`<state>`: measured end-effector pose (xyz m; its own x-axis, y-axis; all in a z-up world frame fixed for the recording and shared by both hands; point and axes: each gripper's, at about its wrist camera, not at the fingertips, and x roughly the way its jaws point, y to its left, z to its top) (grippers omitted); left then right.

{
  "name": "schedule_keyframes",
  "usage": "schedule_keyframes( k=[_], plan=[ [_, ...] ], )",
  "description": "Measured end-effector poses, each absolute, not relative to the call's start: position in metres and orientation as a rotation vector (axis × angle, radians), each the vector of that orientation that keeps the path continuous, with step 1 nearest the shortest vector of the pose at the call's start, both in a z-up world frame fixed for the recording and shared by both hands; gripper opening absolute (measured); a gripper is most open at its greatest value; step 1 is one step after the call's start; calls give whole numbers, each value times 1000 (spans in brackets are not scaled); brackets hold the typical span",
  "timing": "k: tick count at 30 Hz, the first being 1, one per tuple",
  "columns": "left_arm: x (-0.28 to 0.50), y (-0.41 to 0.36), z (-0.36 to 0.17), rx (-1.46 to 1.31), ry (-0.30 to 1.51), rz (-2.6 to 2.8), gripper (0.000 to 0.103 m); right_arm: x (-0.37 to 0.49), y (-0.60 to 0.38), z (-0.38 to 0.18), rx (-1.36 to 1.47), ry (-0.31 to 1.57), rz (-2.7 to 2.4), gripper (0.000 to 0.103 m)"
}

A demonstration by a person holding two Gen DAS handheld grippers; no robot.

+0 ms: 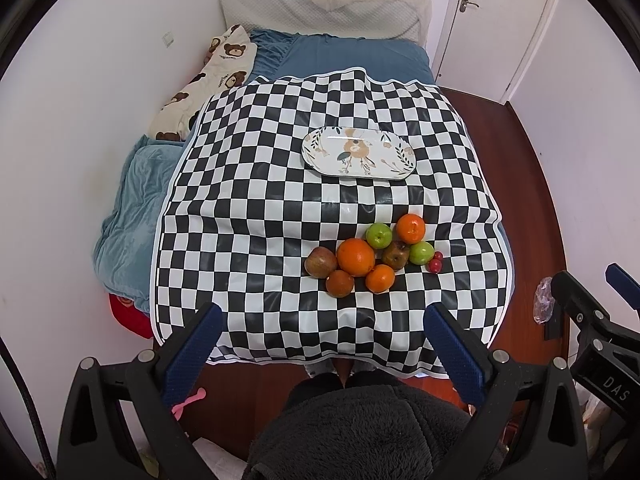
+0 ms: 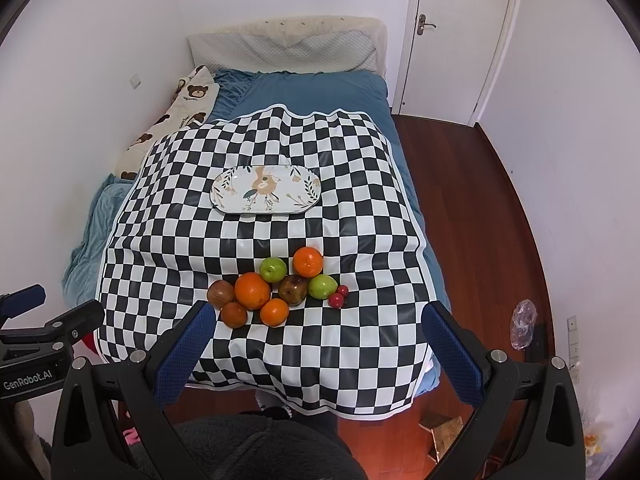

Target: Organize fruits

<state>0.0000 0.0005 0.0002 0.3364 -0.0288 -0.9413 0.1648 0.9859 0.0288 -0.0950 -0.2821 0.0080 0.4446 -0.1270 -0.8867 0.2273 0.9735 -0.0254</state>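
A cluster of fruit lies on the checkered cloth (image 1: 248, 208) near its front edge: a big orange (image 1: 355, 256) (image 2: 252, 290), two smaller oranges, two green apples (image 1: 379, 235) (image 2: 273, 269), reddish apples (image 1: 320, 262) and two small red fruits (image 1: 435, 265) (image 2: 336, 300). An oval floral plate (image 1: 358, 152) (image 2: 266, 189) sits empty farther back. My left gripper (image 1: 322, 316) is open and empty, held high in front of the fruit. My right gripper (image 2: 318, 316) is open and empty, likewise above the cloth's front edge.
The cloth covers a blue bed (image 2: 320, 92) with a bear-print pillow (image 1: 208, 80) at the left and a headboard behind. White walls stand at left and back. A wooden floor (image 2: 472, 208) and a door (image 2: 452, 32) are at the right. A dark fleece garment (image 1: 360, 432) fills the bottom.
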Motion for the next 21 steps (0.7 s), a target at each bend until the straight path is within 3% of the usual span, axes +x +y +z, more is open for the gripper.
schedule_keyframes(
  k=[21],
  plan=[
    [0, 0, 0, 122, 1217, -127, 103, -94, -282, 9, 102, 1084, -218, 103]
  ],
)
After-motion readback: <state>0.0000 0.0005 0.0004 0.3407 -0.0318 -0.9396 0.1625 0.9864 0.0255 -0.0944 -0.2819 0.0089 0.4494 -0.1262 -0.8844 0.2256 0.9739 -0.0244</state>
